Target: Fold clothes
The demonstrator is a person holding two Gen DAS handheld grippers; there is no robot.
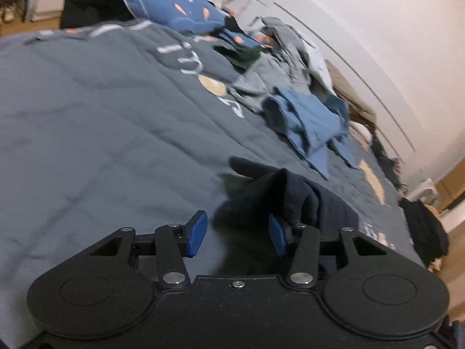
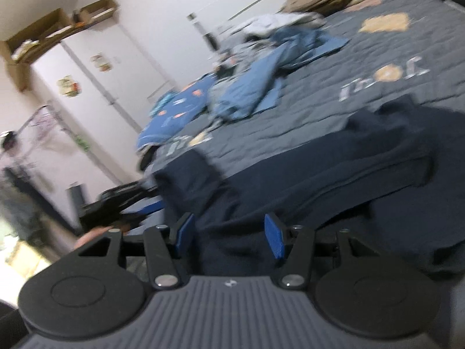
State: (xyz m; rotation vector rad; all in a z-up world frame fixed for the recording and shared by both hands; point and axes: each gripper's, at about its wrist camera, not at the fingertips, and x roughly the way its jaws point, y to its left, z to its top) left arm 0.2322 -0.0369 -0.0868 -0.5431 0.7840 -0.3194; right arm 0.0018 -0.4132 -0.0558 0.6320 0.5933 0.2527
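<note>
Where motion blurs it, the navy garment (image 2: 319, 174) (folds indistinct) runs off-frame.

Both grippers (image 1: 238, 234) (image 2: 229, 238) agape

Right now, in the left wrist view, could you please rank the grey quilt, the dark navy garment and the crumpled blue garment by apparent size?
1. grey quilt
2. dark navy garment and crumpled blue garment: look alike; the navy one lies nearer the camera, so unranked.

Lighting: dim, even indoor light; soft shadow on the bed (image 1: 87, 110). Blur: strong motion smear in right view, milder in left. Fisheye bending and dark corners at edges.
</note>
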